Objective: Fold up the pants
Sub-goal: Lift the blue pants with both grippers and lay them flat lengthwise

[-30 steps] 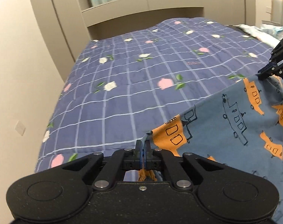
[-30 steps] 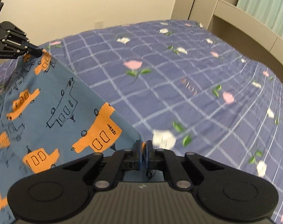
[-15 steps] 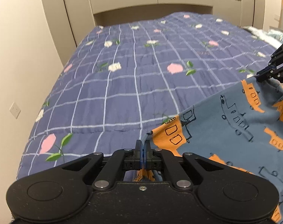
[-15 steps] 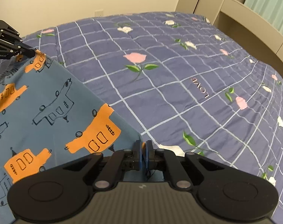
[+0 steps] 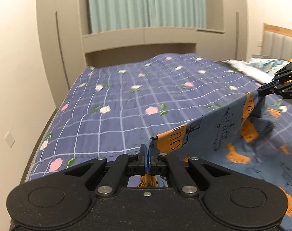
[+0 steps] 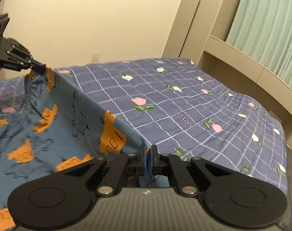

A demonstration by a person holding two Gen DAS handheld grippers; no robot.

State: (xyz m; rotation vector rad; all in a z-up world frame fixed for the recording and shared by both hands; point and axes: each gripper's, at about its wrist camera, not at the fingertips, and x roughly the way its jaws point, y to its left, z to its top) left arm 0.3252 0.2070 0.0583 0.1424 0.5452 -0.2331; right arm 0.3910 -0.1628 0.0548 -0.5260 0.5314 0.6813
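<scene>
Hand-held gripper, left [image 5: 147, 155]: jaws closed, pinching one corner of pants [image 5: 213, 134]. Right hand-held gripper [image 6: 148, 155]: jaws closed on other corner. Pants hang between both, top edge taut, rest draping onto bed [image 5: 117, 104]. Judgement: fabric light, limp, no stiffness; sags unless edge stays stretched. Corner pinches suit; a shallow bite may slip.

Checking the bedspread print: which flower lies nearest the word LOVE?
The pink flower with green leaves up-left of LOVE; the others lie farther off.
</scene>
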